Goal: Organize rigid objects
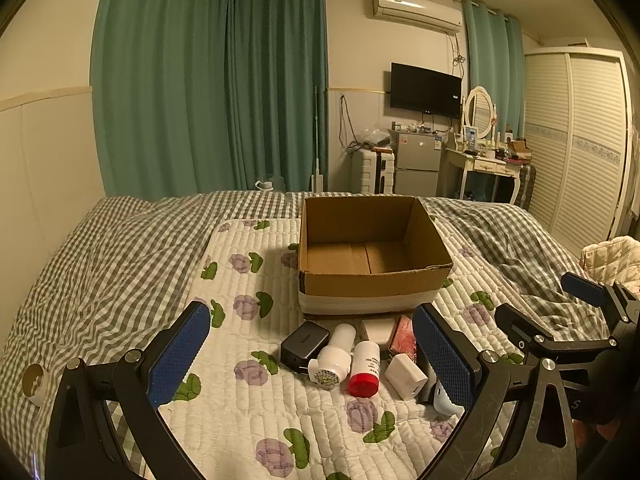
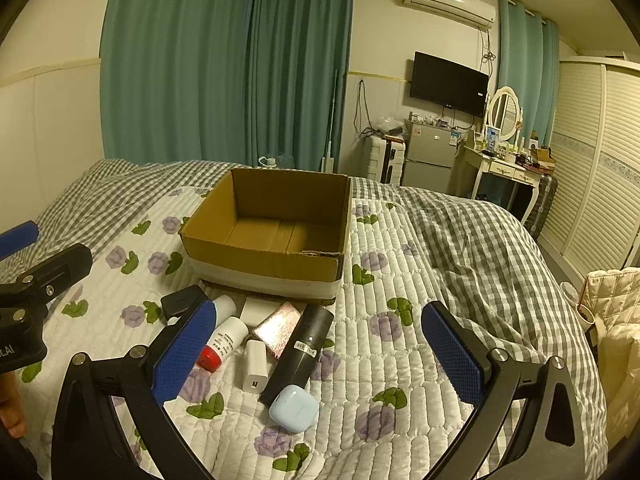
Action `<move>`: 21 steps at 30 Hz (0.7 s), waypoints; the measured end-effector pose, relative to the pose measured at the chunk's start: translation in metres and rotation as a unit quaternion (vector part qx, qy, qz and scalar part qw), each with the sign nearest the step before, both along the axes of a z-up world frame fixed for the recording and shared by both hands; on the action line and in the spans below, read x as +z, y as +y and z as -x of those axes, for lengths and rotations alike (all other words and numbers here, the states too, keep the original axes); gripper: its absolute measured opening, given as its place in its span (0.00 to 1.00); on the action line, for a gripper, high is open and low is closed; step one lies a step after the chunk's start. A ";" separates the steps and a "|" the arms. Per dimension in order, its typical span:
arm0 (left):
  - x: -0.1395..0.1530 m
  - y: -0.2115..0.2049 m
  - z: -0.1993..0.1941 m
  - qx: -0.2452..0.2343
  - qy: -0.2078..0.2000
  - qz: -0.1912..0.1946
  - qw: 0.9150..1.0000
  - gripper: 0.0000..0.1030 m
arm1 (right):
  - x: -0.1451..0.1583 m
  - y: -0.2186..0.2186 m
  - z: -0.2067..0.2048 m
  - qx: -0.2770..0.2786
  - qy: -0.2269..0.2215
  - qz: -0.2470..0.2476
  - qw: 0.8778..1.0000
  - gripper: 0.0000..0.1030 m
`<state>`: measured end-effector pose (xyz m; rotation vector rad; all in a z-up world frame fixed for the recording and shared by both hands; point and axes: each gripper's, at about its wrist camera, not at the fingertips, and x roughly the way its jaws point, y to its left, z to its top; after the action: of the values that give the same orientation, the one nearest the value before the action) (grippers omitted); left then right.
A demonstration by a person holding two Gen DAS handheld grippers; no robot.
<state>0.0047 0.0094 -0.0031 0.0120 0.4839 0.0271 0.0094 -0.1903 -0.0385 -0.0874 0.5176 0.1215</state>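
Note:
An open, empty cardboard box [image 1: 372, 280] [image 2: 276, 264] stands on the floral quilted mat. In front of it lie a black charger [image 1: 303, 345] [image 2: 180, 300], two white bottles [image 1: 332, 356], one with a red cap [image 1: 365, 368] [image 2: 222, 344], a white adapter [image 1: 405, 376] [image 2: 255, 365], a pink glittery case [image 1: 403, 334] [image 2: 278, 328], a white box [image 1: 377, 330] [image 2: 256, 310], a black cylinder [image 2: 300, 354] and a light blue earbud case [image 2: 294, 408]. My left gripper [image 1: 312, 360] is open above the items. My right gripper [image 2: 320, 352] is open above them too.
The bed has a grey checked cover [image 1: 100, 248]. A tape roll [image 1: 34, 382] lies at the left. A cream quilted bag [image 2: 612, 300] sits at the right edge. Fridge, dressing table and wardrobe stand beyond the bed.

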 end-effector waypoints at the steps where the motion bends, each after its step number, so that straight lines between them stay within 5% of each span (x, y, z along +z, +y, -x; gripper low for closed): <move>1: 0.000 0.000 0.000 0.001 0.000 -0.001 1.000 1.00 | 0.000 0.001 -0.001 0.000 0.000 0.000 1.000 1.00; 21: -0.006 0.000 0.002 0.002 0.001 -0.003 1.000 1.00 | -0.001 0.001 -0.001 0.000 0.007 0.001 1.000 1.00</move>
<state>0.0025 0.0090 -0.0086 0.0178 0.4868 0.0325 0.0101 -0.1894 -0.0399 -0.0890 0.5324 0.1213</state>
